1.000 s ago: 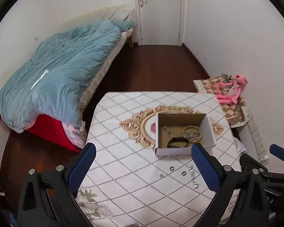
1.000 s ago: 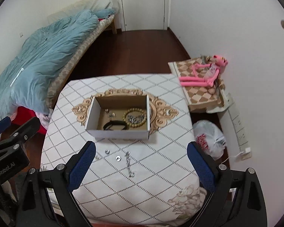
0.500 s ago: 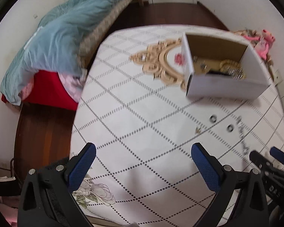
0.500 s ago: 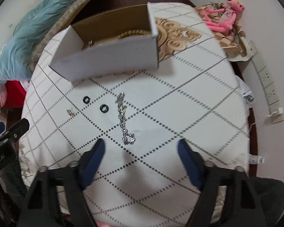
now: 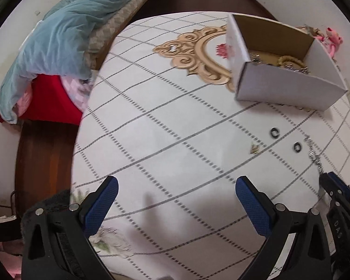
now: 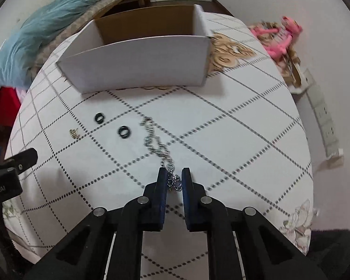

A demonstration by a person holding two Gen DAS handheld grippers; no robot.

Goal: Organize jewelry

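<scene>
Pinching silver chain [image 6: 155, 143]: right gripper [image 6: 174, 177], neighbouring gripper lettered "DAS".

Both the left gripper [image 5: 176, 192] and the right gripper [image 6: 174, 179] are matte black angular frames with silver round screw heads, triangular cut-outs and blue textured finger pads [image 5: 252, 204], with white lettering on their sides.

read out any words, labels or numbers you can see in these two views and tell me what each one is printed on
"DAS": white letters on the black body of the right gripper, at the left wrist view's right edge; the rest is cut off.
"OLAI": white letters on the black body of the left gripper, partly cut off.
The white box shows no readable print.
</scene>
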